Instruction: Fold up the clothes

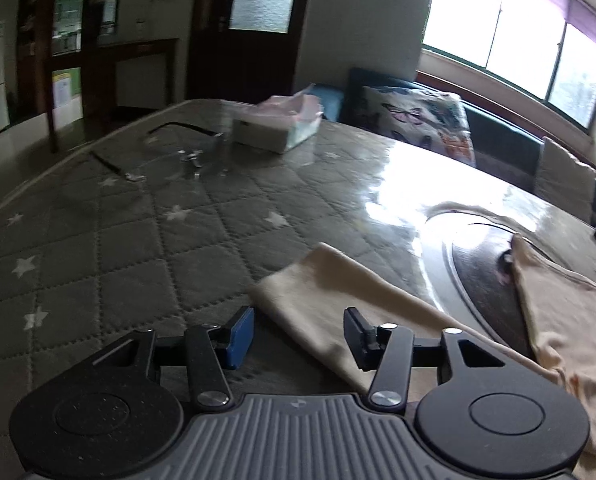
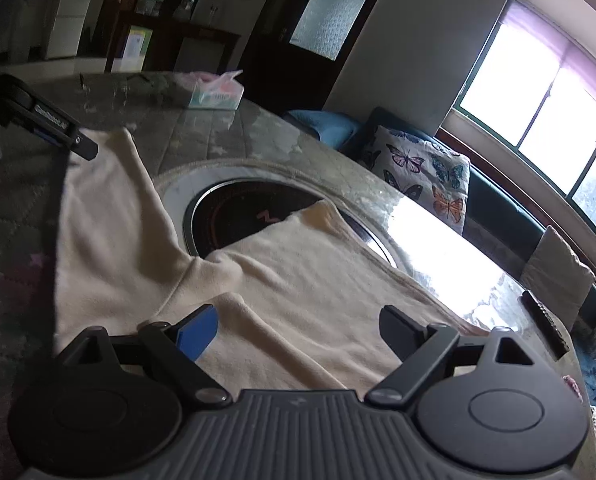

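A cream long-sleeved top (image 2: 298,280) lies spread on the table, partly over a round hob. One sleeve (image 1: 330,292) runs out to the left. My left gripper (image 1: 298,332) hangs over that sleeve's end with its blue pads apart; the cloth lies between and beneath them, and the pads do not press it. In the right wrist view, one of its fingers (image 2: 84,146) shows at the sleeve's far end (image 2: 106,184). My right gripper (image 2: 298,328) stands wide open just above the top's body, with nothing gripped.
A round black hob (image 2: 250,216) is set into the table (image 1: 98,240), which has a grey quilted star cover. A tissue box (image 1: 274,128) and a dark cable (image 1: 178,128) lie at the far side. A remote (image 2: 546,328) sits at the right edge. A sofa with a butterfly cushion (image 2: 422,172) stands beyond.
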`<state>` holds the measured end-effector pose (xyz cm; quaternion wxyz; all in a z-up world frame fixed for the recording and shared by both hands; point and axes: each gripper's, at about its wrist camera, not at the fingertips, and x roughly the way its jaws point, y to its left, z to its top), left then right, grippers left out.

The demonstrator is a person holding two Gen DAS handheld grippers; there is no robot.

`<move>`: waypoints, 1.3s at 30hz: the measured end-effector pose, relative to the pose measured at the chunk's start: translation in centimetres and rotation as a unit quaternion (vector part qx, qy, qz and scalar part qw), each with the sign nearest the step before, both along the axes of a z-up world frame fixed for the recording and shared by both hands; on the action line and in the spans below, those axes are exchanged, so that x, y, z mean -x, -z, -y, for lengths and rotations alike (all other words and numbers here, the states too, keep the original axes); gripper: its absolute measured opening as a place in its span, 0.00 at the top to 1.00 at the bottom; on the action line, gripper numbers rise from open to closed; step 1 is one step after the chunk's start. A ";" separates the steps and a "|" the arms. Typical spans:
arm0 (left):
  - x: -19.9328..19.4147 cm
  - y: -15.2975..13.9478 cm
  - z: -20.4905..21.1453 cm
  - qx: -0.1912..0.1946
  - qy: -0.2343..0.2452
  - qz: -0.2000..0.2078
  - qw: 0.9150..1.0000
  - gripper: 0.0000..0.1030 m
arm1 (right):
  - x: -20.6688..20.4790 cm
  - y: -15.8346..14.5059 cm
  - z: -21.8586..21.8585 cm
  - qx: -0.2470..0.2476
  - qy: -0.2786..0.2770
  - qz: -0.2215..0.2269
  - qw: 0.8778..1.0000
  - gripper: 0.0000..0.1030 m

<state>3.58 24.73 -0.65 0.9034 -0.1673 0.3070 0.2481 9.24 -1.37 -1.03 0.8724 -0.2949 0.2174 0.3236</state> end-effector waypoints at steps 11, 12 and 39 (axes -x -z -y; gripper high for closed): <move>-0.1 -1.5 0.9 0.002 0.019 0.039 0.999 0.95 | 1.3 -1.7 3.1 -0.048 0.007 -0.026 0.998 0.23; 0.0 -2.2 1.8 -0.002 0.034 0.049 0.998 0.95 | 1.3 -1.8 3.6 -0.055 0.010 -0.034 0.998 0.24; -1.2 -3.8 24.8 -0.024 0.462 0.026 0.886 0.80 | -1.6 -0.9 16.7 -0.238 0.146 -0.206 0.938 0.60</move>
